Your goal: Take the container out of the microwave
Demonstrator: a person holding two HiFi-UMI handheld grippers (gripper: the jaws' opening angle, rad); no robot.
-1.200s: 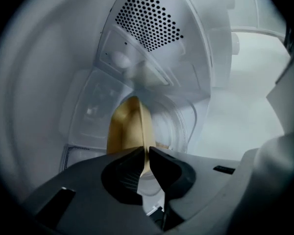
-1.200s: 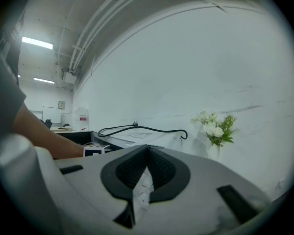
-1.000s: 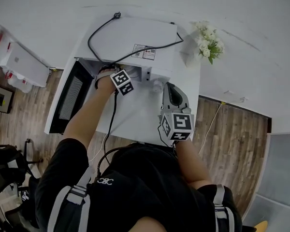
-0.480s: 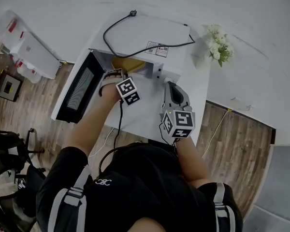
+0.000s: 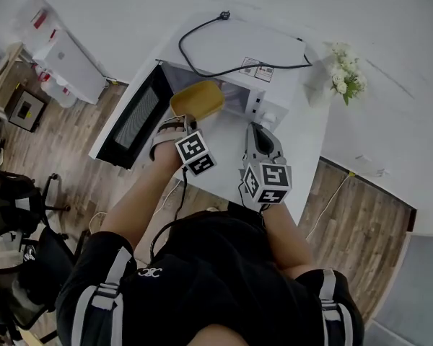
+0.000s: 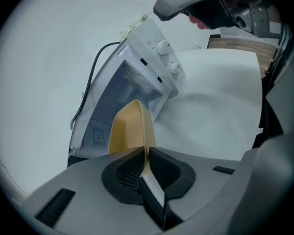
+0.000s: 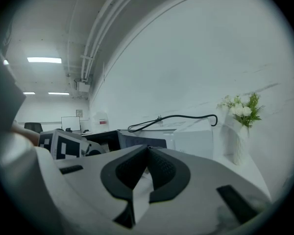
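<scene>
1. While the scene is being viewed from the head camera, a yellow container is being held at the mouth of the white microwave, above the white table and beside the open door. Its near rim is being pinched by the left gripper. The right gripper is being held over the table, just in front of the microwave's control side. A black power cable is being shown draped over the microwave's top, and white flowers are being shown to its right.

2. In the left gripper view, the container's thin wall is being clamped edge-on between the two dark pads of the left gripper. Behind it, the microwave and its two knobs are being shown, with the right gripper at the top.

3. In the right gripper view, the jaws of the right gripper are being kept together, with nothing between them. Beyond them, the microwave, the cable, the flowers and the left gripper's marker cube are being shown.
</scene>
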